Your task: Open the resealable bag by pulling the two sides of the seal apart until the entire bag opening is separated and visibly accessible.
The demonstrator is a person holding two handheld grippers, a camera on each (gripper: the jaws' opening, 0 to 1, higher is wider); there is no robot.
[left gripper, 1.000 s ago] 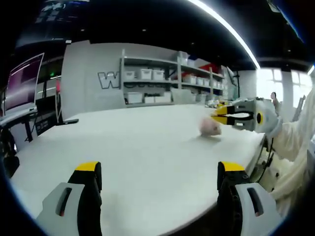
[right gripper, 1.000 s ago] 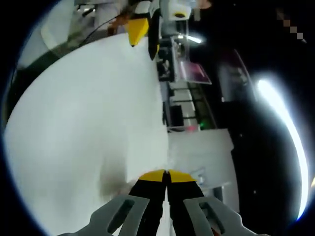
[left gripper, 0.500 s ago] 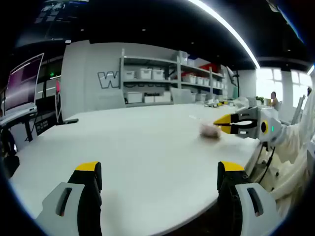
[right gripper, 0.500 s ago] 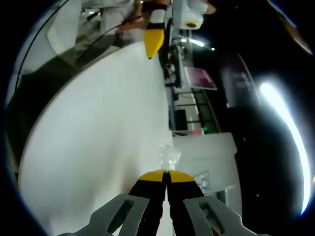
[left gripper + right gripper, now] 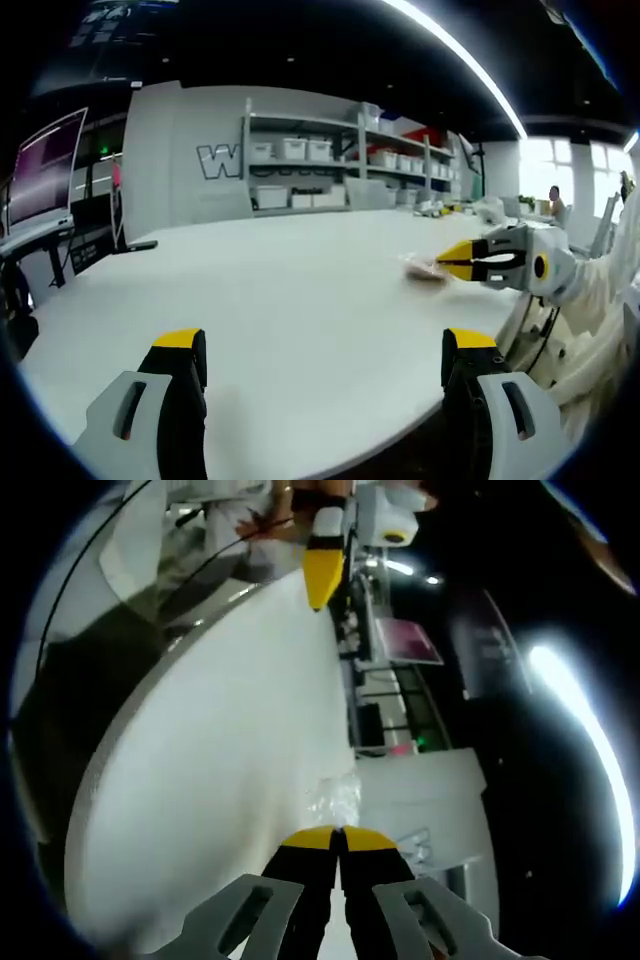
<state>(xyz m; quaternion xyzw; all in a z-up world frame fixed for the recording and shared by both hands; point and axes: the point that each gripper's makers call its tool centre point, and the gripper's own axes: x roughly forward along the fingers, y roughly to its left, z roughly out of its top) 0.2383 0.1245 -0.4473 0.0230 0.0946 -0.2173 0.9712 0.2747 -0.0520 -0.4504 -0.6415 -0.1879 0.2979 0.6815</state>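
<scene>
The resealable bag is a small clear crinkled pouch with something pinkish inside, lying on the white table toward its right side. My right gripper reaches in from the right, with its yellow tips against the bag's near edge. In the right gripper view the jaws of my right gripper are pressed together, and the bag juts out just beyond them, its edge seemingly pinched. My left gripper hangs open and empty above the near table, well short of the bag. It appears at the far end as my left gripper.
Shelves with white bins line the back wall. A monitor stands at the left. The rounded table edge runs close beside my right gripper. A person's white sleeve is at the right.
My right gripper has come down from above the table to table level, staying shut, and the bag has settled flatter on the surface. My left gripper has held still.
</scene>
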